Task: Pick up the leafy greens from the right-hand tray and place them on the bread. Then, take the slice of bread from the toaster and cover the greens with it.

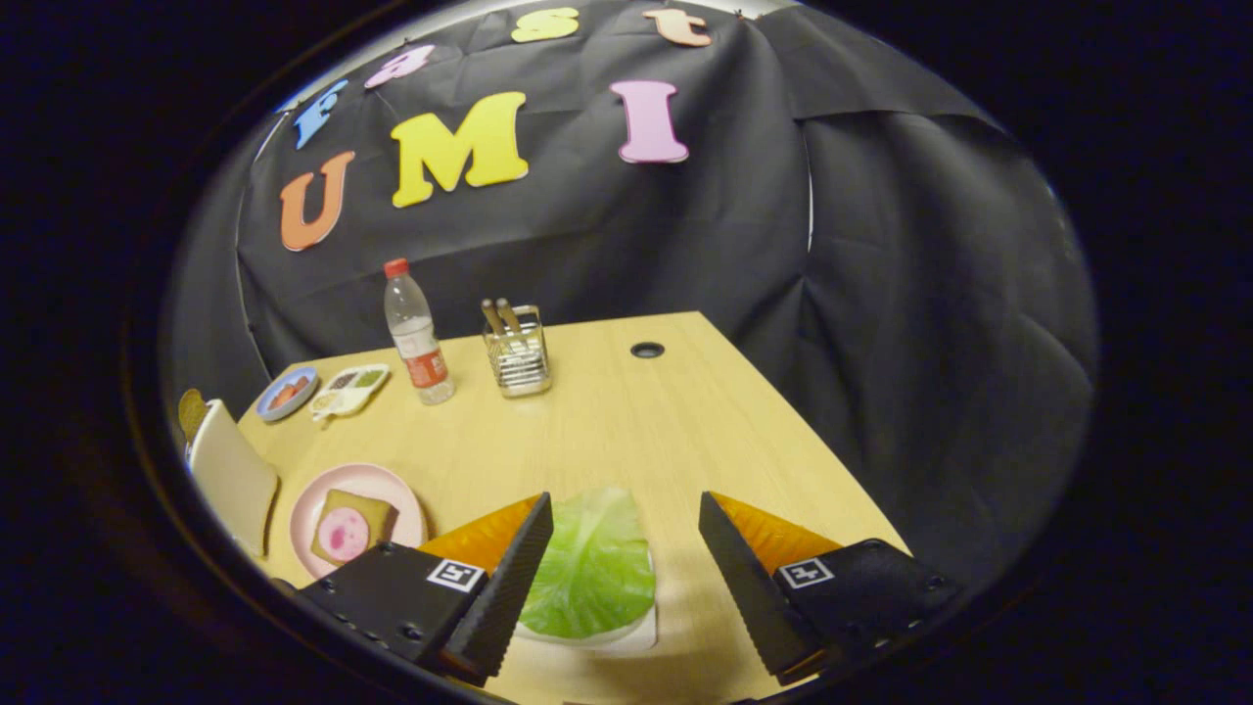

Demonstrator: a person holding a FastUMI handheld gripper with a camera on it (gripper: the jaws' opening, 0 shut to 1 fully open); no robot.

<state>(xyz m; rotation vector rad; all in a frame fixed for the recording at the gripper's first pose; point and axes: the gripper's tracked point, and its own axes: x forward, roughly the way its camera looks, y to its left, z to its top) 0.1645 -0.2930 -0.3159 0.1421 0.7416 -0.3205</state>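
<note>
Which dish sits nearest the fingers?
The white tray under the greens, between the open gripper's fingers. The pink plate lies beside them; the blue one far beyond.

Gripper [625, 529] jaws spread wide, empty; leafy greens [590, 563] on tray [641, 636] between them.

Low in the middle of the frame, between my wide-apart jaws, the leafy greens [587, 568] lie flat on a white tray [641, 636]: one pale green, veined leaf. At lower left a pink plate [392, 487] holds the bread [354, 526], topped with a pink round slice. At far left stands the white toaster [230, 475], a brown slice [190, 411] poking up.
</note>
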